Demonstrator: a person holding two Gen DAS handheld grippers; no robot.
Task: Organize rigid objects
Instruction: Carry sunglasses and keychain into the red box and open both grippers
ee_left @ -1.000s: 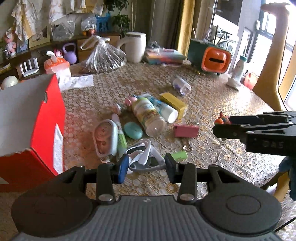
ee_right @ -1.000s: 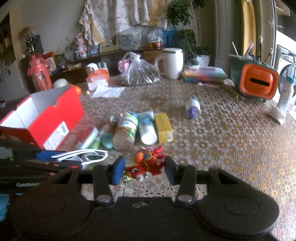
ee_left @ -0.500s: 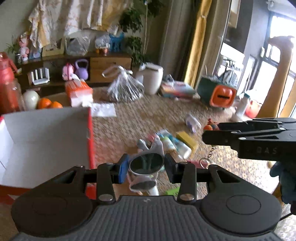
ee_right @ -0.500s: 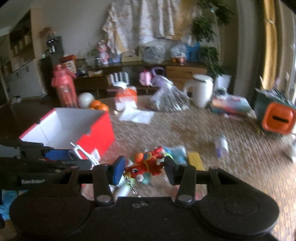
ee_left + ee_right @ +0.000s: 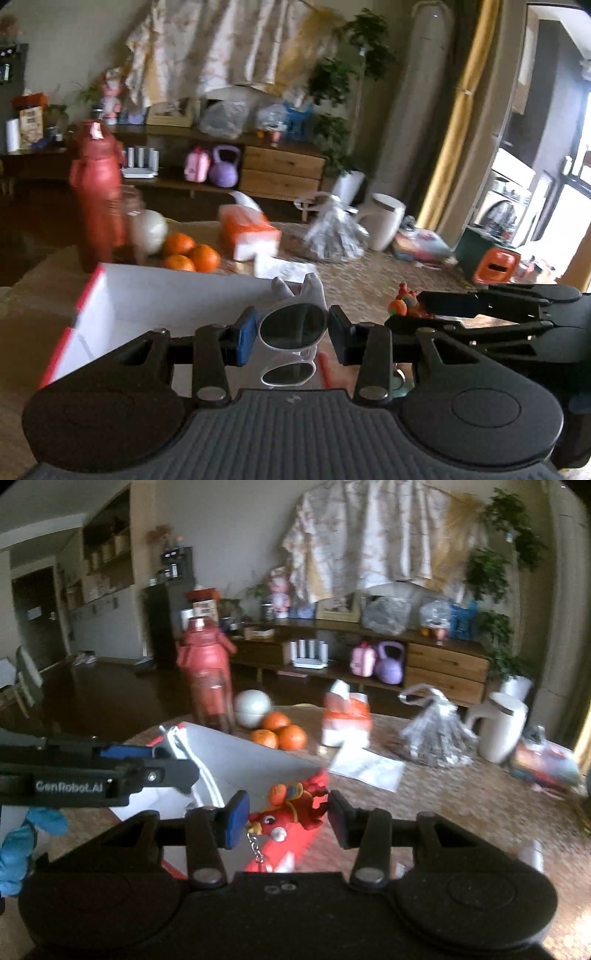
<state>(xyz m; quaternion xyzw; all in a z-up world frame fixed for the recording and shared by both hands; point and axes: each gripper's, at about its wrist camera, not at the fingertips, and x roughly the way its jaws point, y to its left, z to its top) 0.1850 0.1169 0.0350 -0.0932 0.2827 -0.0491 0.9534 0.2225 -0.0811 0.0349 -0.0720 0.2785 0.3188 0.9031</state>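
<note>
Ahead, three oranges [image 5: 190, 254], a red bottle [image 5: 96, 199] and a tissue box [image 5: 245, 230] stood beyond the red box [image 5: 166, 299]. The left gripper [image 5: 291, 330] pinched white sunglasses [image 5: 291, 332] over the box's near edge; the right gripper [image 5: 286, 812] clamped a red toy keychain [image 5: 291, 805] beside it. A second before, both hung low over the cluttered table [image 5: 461, 805]; each had since risen toward the box, grips unchanged.

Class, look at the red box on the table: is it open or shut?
Open. The red box has no lid over it, so its white inside shows from above. Whether anything lies at its bottom cannot be told.
</note>
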